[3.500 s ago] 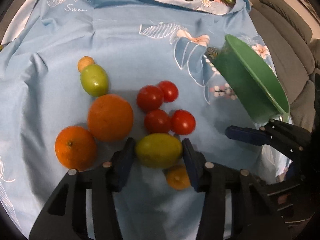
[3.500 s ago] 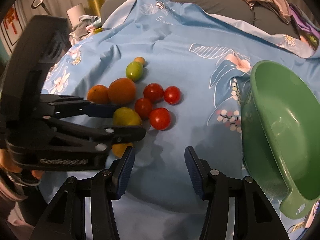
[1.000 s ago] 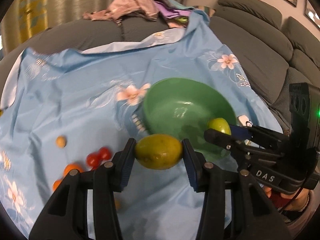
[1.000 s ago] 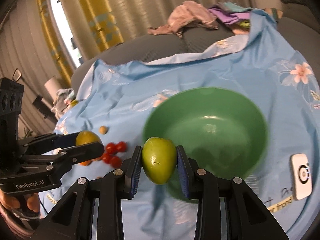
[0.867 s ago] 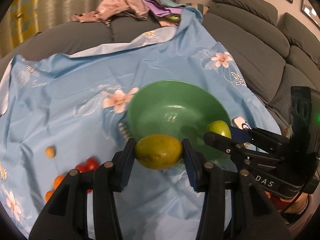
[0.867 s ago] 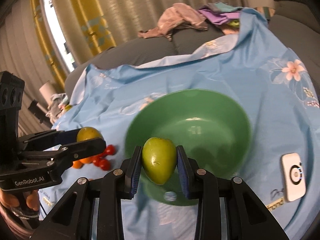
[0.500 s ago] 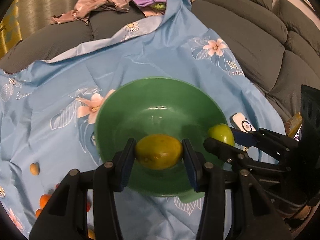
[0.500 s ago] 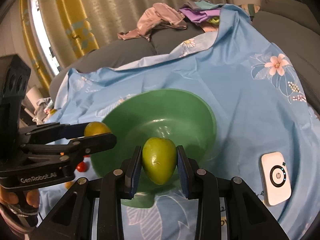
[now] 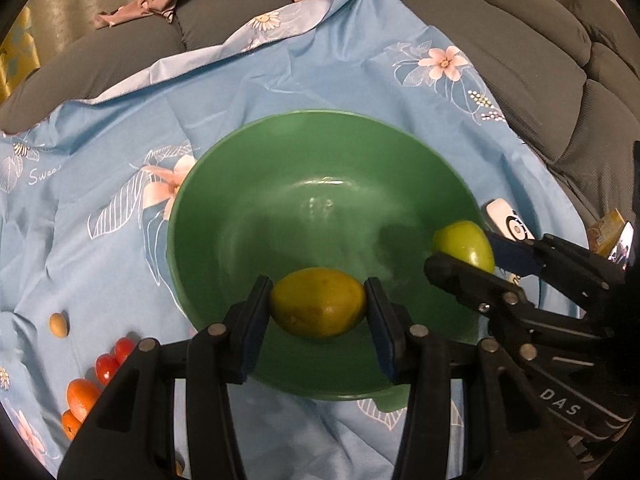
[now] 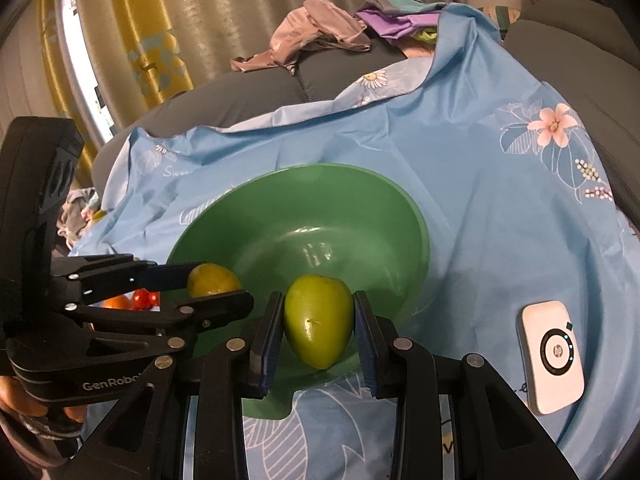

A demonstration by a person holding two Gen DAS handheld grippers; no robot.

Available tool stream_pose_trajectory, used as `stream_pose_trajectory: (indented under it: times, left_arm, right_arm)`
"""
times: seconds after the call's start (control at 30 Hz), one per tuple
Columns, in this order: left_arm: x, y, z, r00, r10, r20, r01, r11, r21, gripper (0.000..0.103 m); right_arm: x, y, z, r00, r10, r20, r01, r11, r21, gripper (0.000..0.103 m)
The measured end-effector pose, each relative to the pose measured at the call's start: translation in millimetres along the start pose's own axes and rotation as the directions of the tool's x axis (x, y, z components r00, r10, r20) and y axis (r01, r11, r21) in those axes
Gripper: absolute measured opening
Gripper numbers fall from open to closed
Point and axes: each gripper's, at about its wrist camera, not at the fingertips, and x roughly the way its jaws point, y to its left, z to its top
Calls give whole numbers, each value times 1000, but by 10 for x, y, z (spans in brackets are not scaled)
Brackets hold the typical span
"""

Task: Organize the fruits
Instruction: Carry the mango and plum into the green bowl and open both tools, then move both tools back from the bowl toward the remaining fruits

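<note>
The left gripper [image 9: 318, 308] is pinching a yellow fruit [image 9: 318, 303] over the near half of the green bowl [image 9: 248, 184], while the right gripper [image 10: 316, 328] is clamping a green fruit [image 10: 319, 319] over the bowl's near rim. Only the left view is showing tomatoes [image 9: 114, 356] and oranges [image 9: 78, 400] lying well off to its left on the blue cloth [image 9: 100, 160]; only the right view is showing a white device [image 10: 551, 356] beside its right finger, and curtains [image 10: 132, 28] beyond.

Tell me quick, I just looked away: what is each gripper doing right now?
Left gripper: shut on the yellow-green fruit, over the green bowl.
Right gripper: shut on the green fruit, over the same bowl.
</note>
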Motion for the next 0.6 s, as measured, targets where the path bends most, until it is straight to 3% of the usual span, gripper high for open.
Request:
stream_pose_trajectory:
  times: [0.2,0.4,0.6]
  left_arm:
    - [8,42,-29,1000,3,-9,-3,1000,-18,48]
    - [-82,78,-36,1000,17,16,-16,999,-27,64]
    - [-346,167,-110,998,7,67,-2,998,-65,70]
  right_arm:
    - [4,-6,0,1000,-8,-6,8,1000,5,35]
    - [-7,45,12,999,-33,-10,33,999,-4,37]
    - [-91,63,21,999,-43,-1,43,999,6,39]
